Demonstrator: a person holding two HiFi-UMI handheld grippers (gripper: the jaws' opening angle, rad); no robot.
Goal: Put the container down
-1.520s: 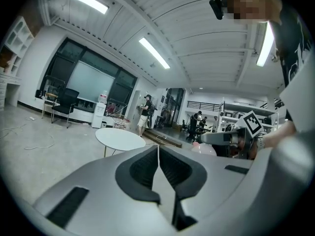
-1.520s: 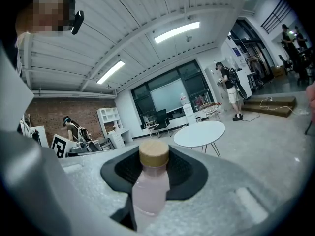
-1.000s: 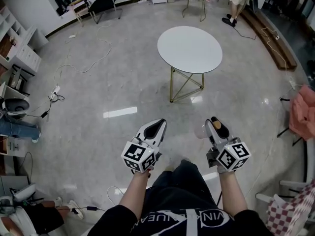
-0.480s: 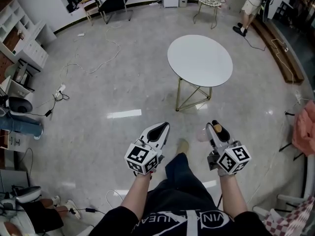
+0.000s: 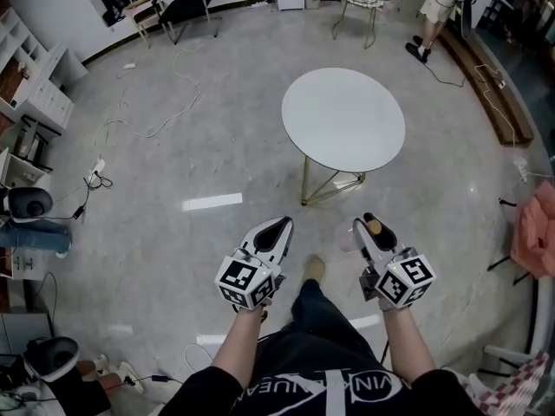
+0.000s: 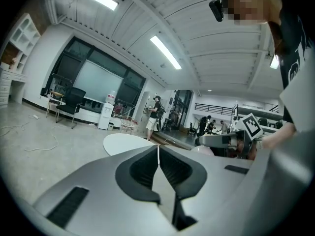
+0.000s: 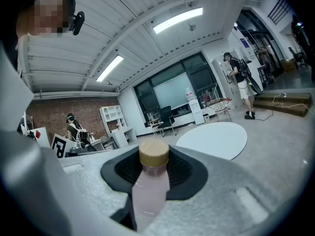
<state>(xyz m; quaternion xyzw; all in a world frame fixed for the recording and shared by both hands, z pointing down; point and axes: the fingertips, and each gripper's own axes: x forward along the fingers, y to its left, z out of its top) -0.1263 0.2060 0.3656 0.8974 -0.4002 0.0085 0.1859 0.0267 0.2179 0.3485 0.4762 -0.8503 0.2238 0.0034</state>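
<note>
While the person stands on the floor [image 5: 173,163], the right gripper [image 5: 371,232] is part-closed on the container [image 7: 150,181], a pink bottle w/ tan cap up, held in the air. Left gripper [image 5: 276,230]: jaws pressed together, empty. Round white worktop [image 5: 342,120] is farther off, ahead.

Ceiling strip lights [image 7: 178,19] give bright, even light; glare streaks the floor [image 5: 156,172] left of the left hand-held gripper [image 5: 279,225]. Both gripper views bow at the edges; the bottle [image 7: 150,186] looks soft.
</note>
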